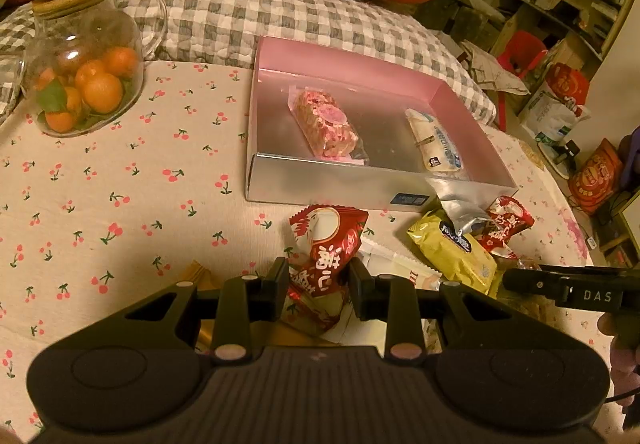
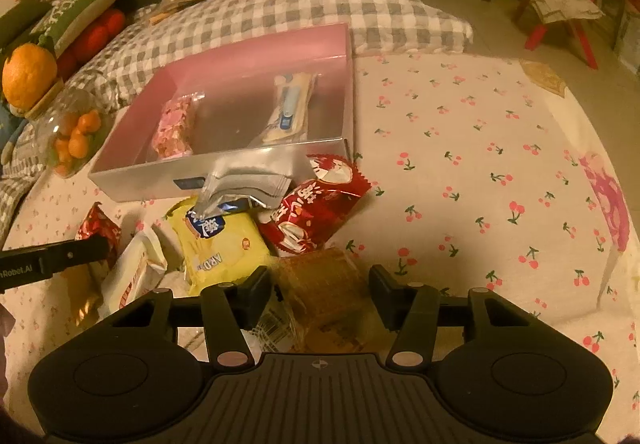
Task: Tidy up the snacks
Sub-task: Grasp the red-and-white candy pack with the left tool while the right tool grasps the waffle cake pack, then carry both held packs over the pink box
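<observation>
- Bench under a cherry cloth carries everything we work with; the pile of loose snacks lies at its near edge, just in front of the box.
- Box, pink inside, sits open mid-bench; we already see a pink cake and a white bar lying apart on its floor, so we judge the sorting partly done.
- Left claw is clenched on a red pack, pads pressing both sides; the pack sits low over the pile.
- Right claw straddles a brown cake in clear wrap; its jaws stand either side with a gap at the right pad, so we call it not yet gripping.
- Yellow pack, silver pouch and another red pack wait untouched.
- Next, we judge, the left must lift its pack over the box's near wall and release in free floor; the right must close gently, since the cake looks soft.
</observation>
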Available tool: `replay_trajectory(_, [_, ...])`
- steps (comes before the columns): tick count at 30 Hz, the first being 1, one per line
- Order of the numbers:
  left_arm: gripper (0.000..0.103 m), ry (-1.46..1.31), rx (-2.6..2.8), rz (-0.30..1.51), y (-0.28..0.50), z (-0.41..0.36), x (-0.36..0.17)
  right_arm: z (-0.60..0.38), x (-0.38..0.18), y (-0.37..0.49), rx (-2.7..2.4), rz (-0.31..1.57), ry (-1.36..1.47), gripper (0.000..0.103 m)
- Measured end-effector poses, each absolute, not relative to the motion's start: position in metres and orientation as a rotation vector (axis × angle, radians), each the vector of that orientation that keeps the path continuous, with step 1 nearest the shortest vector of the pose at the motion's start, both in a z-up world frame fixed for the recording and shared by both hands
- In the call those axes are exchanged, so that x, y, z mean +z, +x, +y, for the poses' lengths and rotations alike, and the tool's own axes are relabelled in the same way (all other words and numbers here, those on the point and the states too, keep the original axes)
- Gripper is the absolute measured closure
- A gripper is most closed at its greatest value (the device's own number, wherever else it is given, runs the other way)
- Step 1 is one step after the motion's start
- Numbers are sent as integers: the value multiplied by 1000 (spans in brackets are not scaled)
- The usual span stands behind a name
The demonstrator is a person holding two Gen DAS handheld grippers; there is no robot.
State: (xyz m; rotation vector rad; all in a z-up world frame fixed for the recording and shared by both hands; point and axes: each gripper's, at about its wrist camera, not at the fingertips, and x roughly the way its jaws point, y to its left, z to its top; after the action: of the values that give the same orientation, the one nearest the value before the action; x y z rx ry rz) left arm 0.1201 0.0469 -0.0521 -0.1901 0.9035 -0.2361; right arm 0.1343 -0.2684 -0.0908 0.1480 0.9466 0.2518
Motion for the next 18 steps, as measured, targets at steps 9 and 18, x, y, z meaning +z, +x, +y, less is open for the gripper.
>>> replay_trajectory(9, [75, -216, -244, 888, 119, 50, -43, -272, -82, 133, 260, 941, 186, 50])
replay_trajectory(18, [75, -226, -254, 875, 119, 47, -34, -274, -69, 132, 283, 933, 242, 50])
